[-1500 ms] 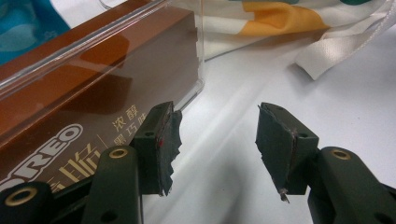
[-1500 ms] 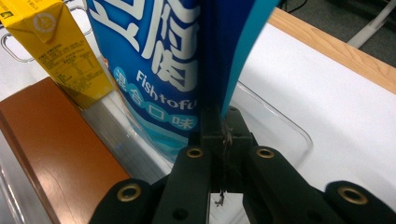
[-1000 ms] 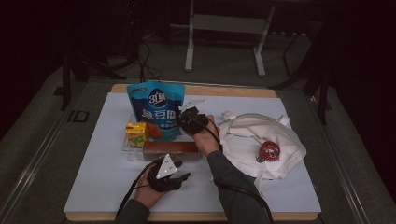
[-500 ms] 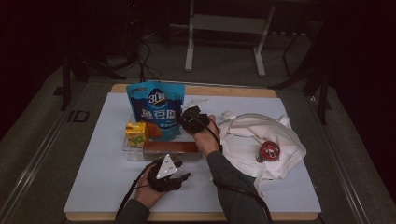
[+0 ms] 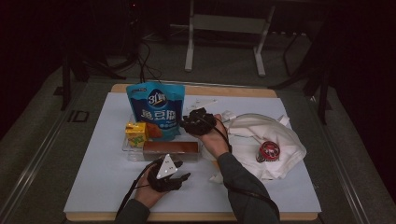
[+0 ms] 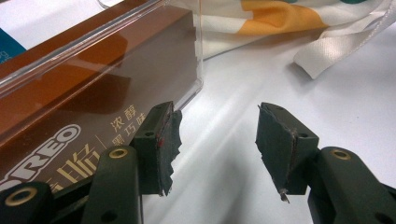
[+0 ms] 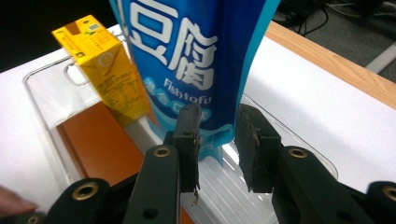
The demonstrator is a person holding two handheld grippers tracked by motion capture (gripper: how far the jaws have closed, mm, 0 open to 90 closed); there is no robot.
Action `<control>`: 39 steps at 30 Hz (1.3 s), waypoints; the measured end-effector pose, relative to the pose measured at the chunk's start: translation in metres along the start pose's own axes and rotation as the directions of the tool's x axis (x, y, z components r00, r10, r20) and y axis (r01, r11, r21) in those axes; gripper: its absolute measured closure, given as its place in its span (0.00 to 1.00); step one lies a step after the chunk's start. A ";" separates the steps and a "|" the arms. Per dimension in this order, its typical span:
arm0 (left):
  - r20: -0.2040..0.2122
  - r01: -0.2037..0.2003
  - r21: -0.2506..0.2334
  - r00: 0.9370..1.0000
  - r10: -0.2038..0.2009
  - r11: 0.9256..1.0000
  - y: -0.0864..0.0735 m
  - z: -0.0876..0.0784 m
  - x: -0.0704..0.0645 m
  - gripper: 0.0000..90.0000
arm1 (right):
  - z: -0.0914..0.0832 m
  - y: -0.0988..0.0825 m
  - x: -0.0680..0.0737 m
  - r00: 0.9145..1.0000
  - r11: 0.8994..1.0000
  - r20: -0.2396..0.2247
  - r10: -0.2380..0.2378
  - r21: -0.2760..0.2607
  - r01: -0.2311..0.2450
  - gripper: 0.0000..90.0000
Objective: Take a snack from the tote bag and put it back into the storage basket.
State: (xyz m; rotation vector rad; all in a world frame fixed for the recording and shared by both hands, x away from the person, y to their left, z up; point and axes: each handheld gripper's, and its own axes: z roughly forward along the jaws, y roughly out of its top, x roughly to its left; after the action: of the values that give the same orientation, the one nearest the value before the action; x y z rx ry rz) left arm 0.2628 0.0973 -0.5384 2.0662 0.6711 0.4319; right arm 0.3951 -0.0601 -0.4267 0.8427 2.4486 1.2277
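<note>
Two jaws of the right gripper (image 7: 217, 140) have just been opening, flanking the blue pouch's (image 7: 196, 60) lower edge unpressed; pouch stands in the clear tray (image 7: 289, 140), at twelve o'clock. Left gripper (image 6: 217, 144) gapes, empty.

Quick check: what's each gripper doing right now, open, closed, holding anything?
Left gripper: open, holding nothing.
Right gripper: just opened, blue pouch edge between its fingers, not pressed.

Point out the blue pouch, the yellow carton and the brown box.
blue pouch (image 5: 158, 111), high view, middle of its front.
yellow carton (image 7: 106, 69), right gripper view, its lit side face.
brown box (image 5: 170, 149), high view, its top face.
</note>
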 end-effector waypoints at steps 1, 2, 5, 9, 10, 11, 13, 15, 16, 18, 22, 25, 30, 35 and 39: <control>-0.001 0.000 0.000 1.000 0.000 1.000 0.000 0.000 0.000 0.53 | -0.002 -0.001 0.000 1.000 1.000 -0.002 -0.002 0.000 0.002 0.78; -0.001 0.000 0.000 1.000 0.000 1.000 0.000 0.000 0.000 0.53 | -0.003 -0.001 0.001 1.000 1.000 -0.002 -0.006 0.002 0.006 0.77; -0.003 -0.001 0.000 1.000 0.001 1.000 0.000 0.000 0.000 0.53 | -0.007 -0.003 0.001 1.000 1.000 -0.001 -0.015 0.004 0.015 0.77; -0.001 0.001 0.000 1.000 -0.001 1.000 0.000 0.000 0.000 0.53 | -0.014 -0.002 0.001 1.000 1.000 -0.005 -0.026 -0.005 0.026 0.75; -0.001 0.001 0.000 1.000 -0.001 1.000 0.000 0.000 0.000 0.53 | -0.016 -0.002 0.001 1.000 1.000 -0.003 -0.029 -0.005 0.029 0.75; -0.001 0.001 0.000 1.000 -0.001 1.000 0.000 0.000 0.000 0.53 | -0.017 -0.002 0.001 0.999 0.999 -0.001 -0.035 -0.006 0.035 0.75; -0.001 0.002 -0.001 1.000 -0.002 1.000 0.000 0.000 0.000 0.53 | -0.020 -0.001 0.001 0.999 0.999 0.000 -0.035 -0.008 0.035 0.75; -0.002 0.002 -0.001 1.000 -0.002 1.000 0.000 0.000 0.000 0.52 | -0.023 -0.001 0.001 0.999 0.999 0.002 -0.042 -0.012 0.042 0.75; -0.003 0.002 -0.001 1.000 -0.002 1.000 0.000 0.000 0.000 0.52 | -0.024 -0.001 0.002 0.999 0.999 0.003 -0.043 -0.012 0.043 0.74; -0.003 0.001 -0.001 1.000 -0.001 1.000 0.000 0.000 0.000 0.52 | -0.027 -0.001 0.003 0.999 0.999 0.001 -0.047 -0.014 0.047 0.74; -0.003 0.003 -0.001 1.000 -0.003 1.000 0.000 0.000 0.000 0.52 | -0.030 -0.001 0.006 0.998 0.998 0.002 -0.057 -0.015 0.057 0.73; -0.004 0.004 -0.001 1.000 -0.004 1.000 0.000 0.000 0.000 0.52 | -0.033 -0.001 0.008 0.998 0.998 -0.006 -0.060 -0.012 0.060 0.72; -0.004 0.004 -0.001 1.000 -0.004 1.000 0.000 0.000 0.000 0.52 | -0.038 -0.002 0.010 0.998 0.999 -0.029 -0.052 -0.011 0.051 0.72; -0.004 0.004 -0.001 1.000 -0.004 1.000 0.000 0.000 0.000 0.52 | -0.045 -0.003 0.009 0.998 0.999 -0.027 -0.050 -0.013 0.050 0.71; -0.005 0.002 -0.001 1.000 -0.002 1.000 0.000 0.000 0.000 0.52 | -0.050 -0.005 0.007 0.999 0.999 -0.021 -0.050 -0.011 0.050 0.71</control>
State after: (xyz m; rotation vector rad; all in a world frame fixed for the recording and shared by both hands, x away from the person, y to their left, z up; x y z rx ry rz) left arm 0.2626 0.0972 -0.5384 2.0642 0.6758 0.4357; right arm 0.3636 -0.0901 -0.4003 0.7641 2.4625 1.2371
